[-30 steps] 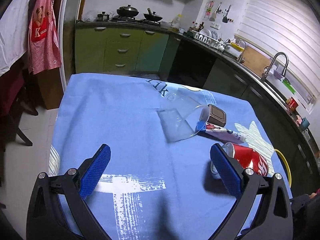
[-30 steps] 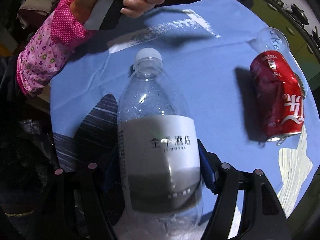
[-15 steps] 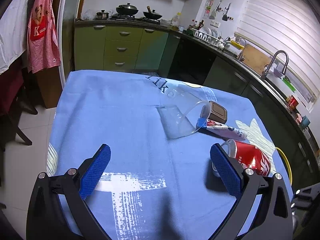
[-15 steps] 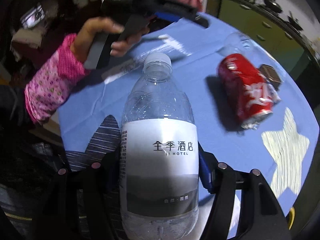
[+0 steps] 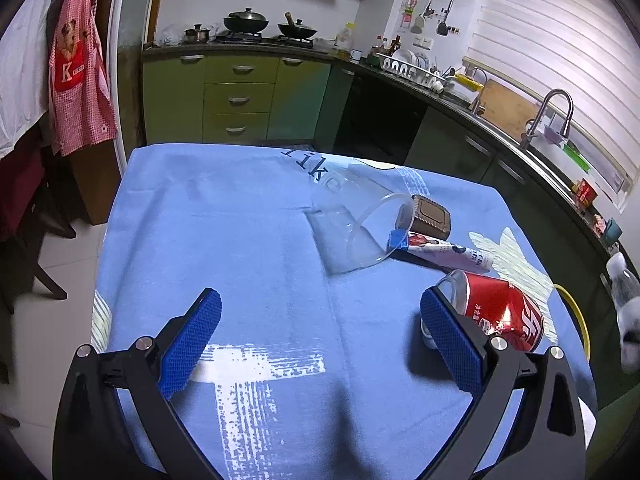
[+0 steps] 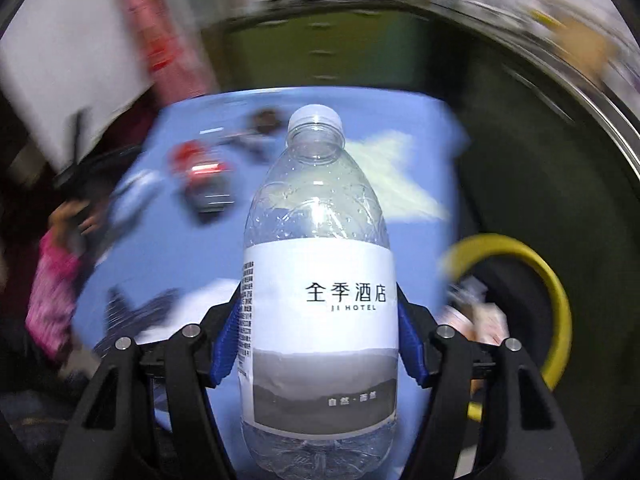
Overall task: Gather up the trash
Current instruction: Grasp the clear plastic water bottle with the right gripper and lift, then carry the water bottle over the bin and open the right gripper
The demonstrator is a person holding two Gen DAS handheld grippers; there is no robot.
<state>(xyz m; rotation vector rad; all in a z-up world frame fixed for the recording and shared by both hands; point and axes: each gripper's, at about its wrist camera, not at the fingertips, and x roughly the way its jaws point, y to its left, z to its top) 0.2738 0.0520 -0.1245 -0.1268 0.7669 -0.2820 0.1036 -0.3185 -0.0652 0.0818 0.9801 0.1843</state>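
My right gripper (image 6: 318, 344) is shut on an empty clear plastic bottle (image 6: 318, 280) with a white hotel label, held in the air; the bottle also shows at the right edge of the left wrist view (image 5: 624, 304). A yellow-rimmed bin (image 6: 548, 280) sits off the table's edge beside it. My left gripper (image 5: 320, 336) is open and empty above the blue tablecloth (image 5: 240, 240). A crushed red can (image 5: 496, 312) lies just beyond its right finger. A clear cup (image 5: 360, 224) on its side, a white tube (image 5: 448, 249) and a brown box (image 5: 430, 217) lie farther back.
Green kitchen cabinets (image 5: 240, 96) and a counter with a sink (image 5: 548, 120) run behind and to the right of the table. A red checked apron (image 5: 78, 80) hangs at the left. The right wrist view is motion-blurred.
My right gripper has swung right with the bottle, away from the can, to near the yellow-rimmed bin. My left gripper has hardly moved.
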